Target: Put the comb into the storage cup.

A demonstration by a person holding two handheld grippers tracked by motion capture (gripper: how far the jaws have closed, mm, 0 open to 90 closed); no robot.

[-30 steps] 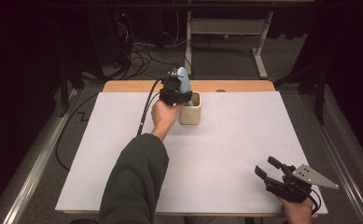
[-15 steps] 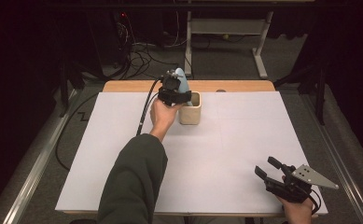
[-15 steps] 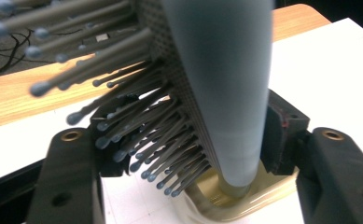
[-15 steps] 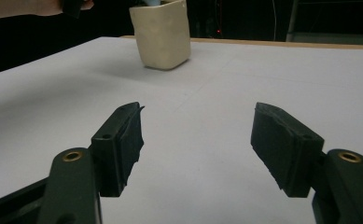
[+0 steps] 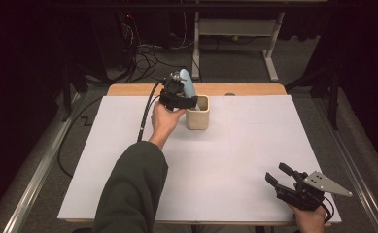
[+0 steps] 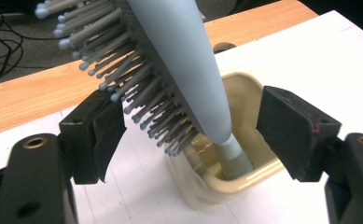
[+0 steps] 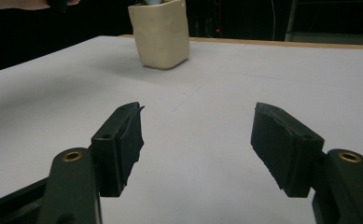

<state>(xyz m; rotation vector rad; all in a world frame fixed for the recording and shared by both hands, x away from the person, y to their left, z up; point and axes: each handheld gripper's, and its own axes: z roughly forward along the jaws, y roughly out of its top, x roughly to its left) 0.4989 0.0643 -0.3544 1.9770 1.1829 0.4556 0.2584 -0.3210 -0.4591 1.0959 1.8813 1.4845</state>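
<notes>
A light blue hairbrush (image 5: 186, 83) stands handle-down in a cream square cup (image 5: 198, 118) at the back middle of the table, leaning left with its bristles toward my left gripper (image 5: 183, 100). In the left gripper view the brush (image 6: 179, 60) passes between the two pads with a gap on each side; the jaws have just been opening and the left gripper (image 6: 191, 126) is open. The handle tip rests inside the cup (image 6: 202, 189). My right gripper (image 5: 280, 174) rests at the near right corner, open (image 7: 198, 135) and holding nothing, pointing toward the cup (image 7: 163, 32).
A white sheet (image 5: 235, 160) covers the table, with a wooden strip (image 5: 254, 90) along the far edge. The left gripper's black cable (image 5: 145, 114) trails off the back left. Floor cables and table legs lie beyond.
The left gripper's jaws have spread apart off the hairbrush, which stays standing in the cup. The left hand has barely shifted. The right gripper has not moved.
</notes>
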